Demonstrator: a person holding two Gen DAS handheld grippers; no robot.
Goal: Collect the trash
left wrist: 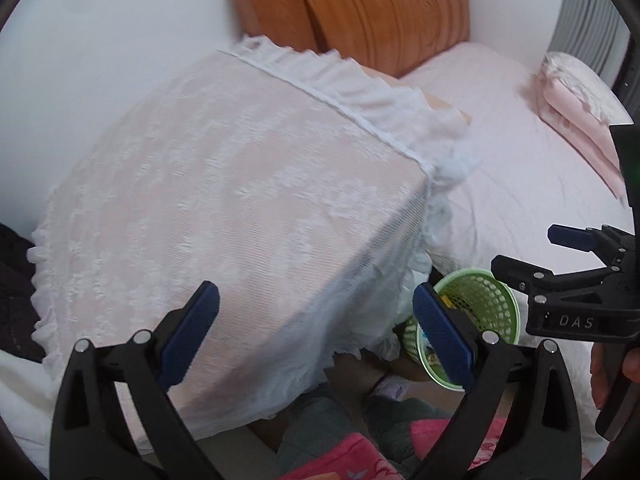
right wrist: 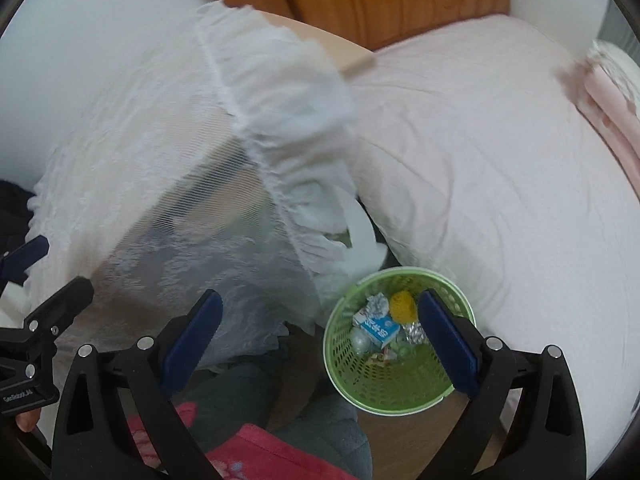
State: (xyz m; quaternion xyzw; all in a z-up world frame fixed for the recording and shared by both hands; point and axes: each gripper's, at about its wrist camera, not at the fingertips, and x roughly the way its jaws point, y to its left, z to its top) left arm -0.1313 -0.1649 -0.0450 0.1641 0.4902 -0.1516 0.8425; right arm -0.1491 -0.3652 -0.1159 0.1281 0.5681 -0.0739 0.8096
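Both tongs are seen spread wide with nothing held: the right tongs (right wrist: 320, 344) are poised just above the green bin (right wrist: 394, 396), the left tongs (left wrist: 316, 332) over the lace-covered table (left wrist: 224, 184). The trash (right wrist: 378, 326) is found already in the bin, which is wedged between table and bed (right wrist: 500, 200). No loose trash is seen on the table, so little is judged left; open room lies only above the bin.
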